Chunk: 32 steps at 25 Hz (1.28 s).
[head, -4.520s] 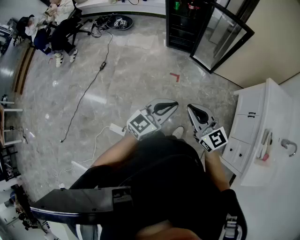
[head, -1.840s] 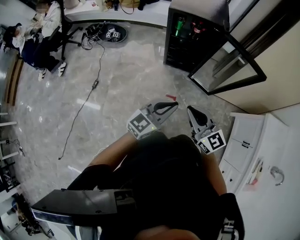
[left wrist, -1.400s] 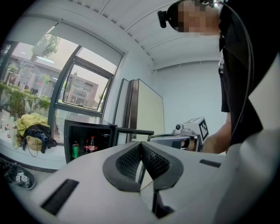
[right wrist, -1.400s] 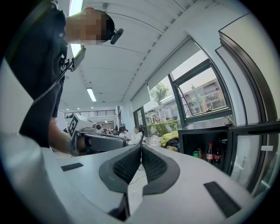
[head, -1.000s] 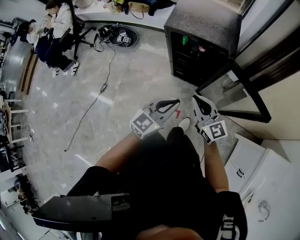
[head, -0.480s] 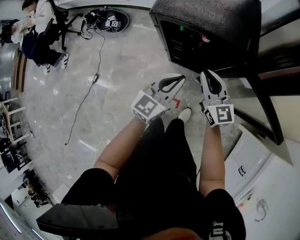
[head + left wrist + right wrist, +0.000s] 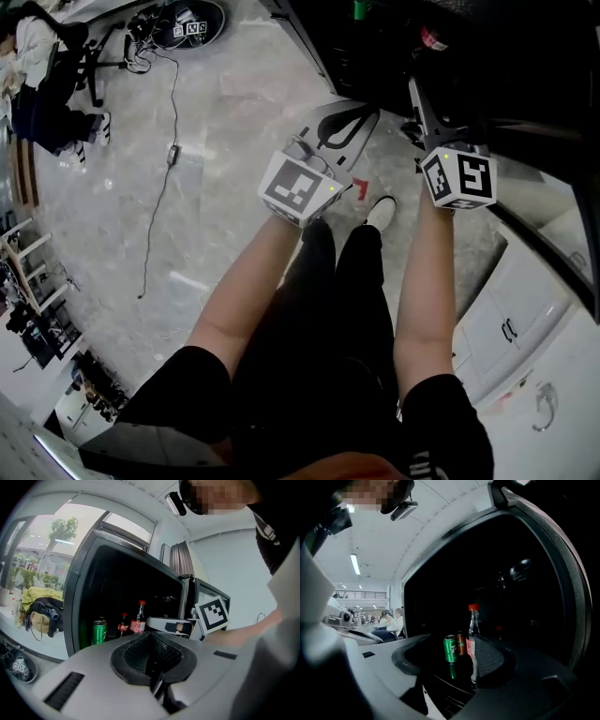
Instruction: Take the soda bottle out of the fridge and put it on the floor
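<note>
Right gripper (image 7: 457,660) fingers have just been opening and stand wide apart. The soda bottle (image 7: 472,634) stands in the fridge (image 7: 534,573) between them, ungripped, with a green can (image 7: 450,648) at its nine o'clock. Left gripper (image 7: 152,644) fingers are closed, empty.

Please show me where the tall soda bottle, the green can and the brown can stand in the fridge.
Bottle (image 7: 470,647): right gripper view, on its red label.
Green can (image 7: 450,648): right gripper view, on the middle of its side.
Brown can (image 7: 461,644): right gripper view, on its visible front.

Left hand-held gripper (image 7: 354,120) closed; right hand-held gripper (image 7: 429,101) newly open, empty.
</note>
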Available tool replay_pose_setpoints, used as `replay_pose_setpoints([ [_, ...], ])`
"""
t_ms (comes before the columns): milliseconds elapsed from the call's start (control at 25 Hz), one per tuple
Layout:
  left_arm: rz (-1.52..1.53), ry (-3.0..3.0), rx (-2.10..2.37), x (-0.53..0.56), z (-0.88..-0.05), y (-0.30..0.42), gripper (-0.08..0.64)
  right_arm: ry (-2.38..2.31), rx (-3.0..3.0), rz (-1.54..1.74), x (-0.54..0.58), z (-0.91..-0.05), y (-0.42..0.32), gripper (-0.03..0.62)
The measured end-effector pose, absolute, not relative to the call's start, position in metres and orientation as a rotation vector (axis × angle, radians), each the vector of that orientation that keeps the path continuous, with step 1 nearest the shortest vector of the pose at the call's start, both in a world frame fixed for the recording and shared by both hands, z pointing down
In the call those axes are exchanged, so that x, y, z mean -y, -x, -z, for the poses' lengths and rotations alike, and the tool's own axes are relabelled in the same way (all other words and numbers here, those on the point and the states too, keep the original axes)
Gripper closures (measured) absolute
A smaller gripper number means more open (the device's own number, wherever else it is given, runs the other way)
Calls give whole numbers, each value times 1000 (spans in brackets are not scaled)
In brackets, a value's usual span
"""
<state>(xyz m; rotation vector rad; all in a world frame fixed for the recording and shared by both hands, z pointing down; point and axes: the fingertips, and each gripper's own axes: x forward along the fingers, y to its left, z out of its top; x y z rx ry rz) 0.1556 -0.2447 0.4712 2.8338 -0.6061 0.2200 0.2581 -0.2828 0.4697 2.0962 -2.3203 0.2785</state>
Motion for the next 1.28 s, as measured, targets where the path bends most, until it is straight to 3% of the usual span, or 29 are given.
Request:
replay_pose_setpoints([
  [400, -186, -2859, 556, 282, -496, -168, 557, -2159, 2208, -226, 344, -499, -299, 259],
  [1280, -205, -2826, 603, 289, -522, -140, 557, -2057, 2173, -101, 383, -499, -310, 272],
])
